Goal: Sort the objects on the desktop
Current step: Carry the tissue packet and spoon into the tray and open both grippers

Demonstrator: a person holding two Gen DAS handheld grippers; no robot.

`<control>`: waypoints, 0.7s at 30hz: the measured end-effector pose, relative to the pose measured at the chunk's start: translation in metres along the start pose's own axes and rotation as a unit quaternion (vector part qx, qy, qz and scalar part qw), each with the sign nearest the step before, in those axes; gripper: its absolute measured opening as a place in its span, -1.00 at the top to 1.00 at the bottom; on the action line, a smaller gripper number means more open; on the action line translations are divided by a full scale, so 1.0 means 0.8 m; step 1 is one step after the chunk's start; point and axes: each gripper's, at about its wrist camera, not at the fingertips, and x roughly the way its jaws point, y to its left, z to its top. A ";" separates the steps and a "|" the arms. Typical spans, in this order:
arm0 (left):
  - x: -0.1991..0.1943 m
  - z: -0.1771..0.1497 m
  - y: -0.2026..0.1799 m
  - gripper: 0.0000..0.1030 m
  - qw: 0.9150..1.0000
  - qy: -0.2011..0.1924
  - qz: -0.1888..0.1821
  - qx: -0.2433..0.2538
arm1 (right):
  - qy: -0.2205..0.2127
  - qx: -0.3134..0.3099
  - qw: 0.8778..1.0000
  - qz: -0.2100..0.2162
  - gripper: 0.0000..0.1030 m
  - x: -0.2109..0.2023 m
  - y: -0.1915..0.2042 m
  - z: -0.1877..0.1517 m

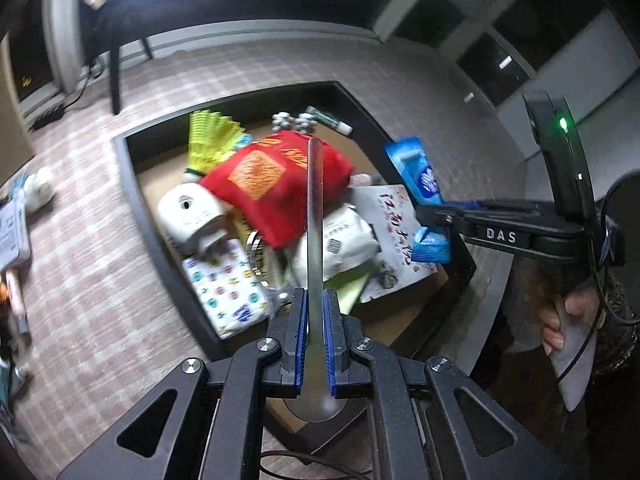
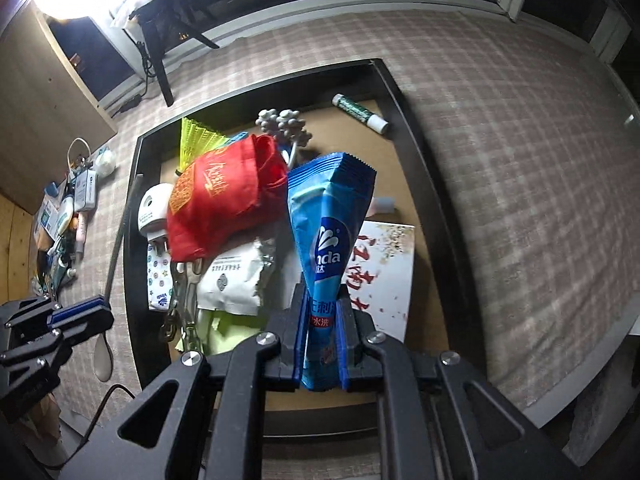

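Note:
My left gripper (image 1: 315, 312) is shut on a metal spoon (image 1: 315, 216), handle pointing forward, held above the black tray (image 1: 132, 184). It also shows at the left of the right wrist view (image 2: 86, 314). My right gripper (image 2: 322, 312) is shut on a blue wipes packet (image 2: 328, 220), held above the tray (image 2: 424, 152); the packet shows in the left wrist view (image 1: 418, 176) too. In the tray lie a red cloth bag (image 2: 224, 200), a white plug device (image 2: 154, 208), a white pouch (image 2: 236, 280), a yellow shuttlecock (image 2: 196, 136) and a card with red writing (image 2: 384, 276).
A glue stick (image 2: 360, 112) lies at the tray's far corner. A patterned tissue pack (image 1: 224, 284) and a metal chain (image 2: 188, 300) sit at the tray's near left. Several small items (image 2: 68, 220) are piled on the checked tablecloth (image 2: 520, 160) to the left.

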 end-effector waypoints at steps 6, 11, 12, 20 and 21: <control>-0.003 -0.008 -0.013 0.17 0.998 -0.013 0.050 0.031 | -0.011 0.007 1.000 -0.003 0.33 -0.006 -0.002 -0.002; -0.020 -0.014 -0.009 0.16 0.996 -0.031 0.075 0.029 | -0.020 0.003 1.000 0.007 0.32 -0.014 0.011 -0.004; -0.024 -0.016 -0.009 0.16 0.996 -0.034 0.079 0.030 | -0.022 0.001 1.000 0.010 0.32 -0.015 0.014 -0.005; -0.042 -0.022 0.007 0.14 0.994 -0.046 0.092 0.018 | -0.030 -0.042 0.999 0.013 0.24 -0.025 0.059 -0.005; -0.045 -0.023 0.010 0.14 0.994 -0.047 0.093 0.016 | -0.033 -0.047 0.998 0.013 0.17 -0.027 0.065 -0.005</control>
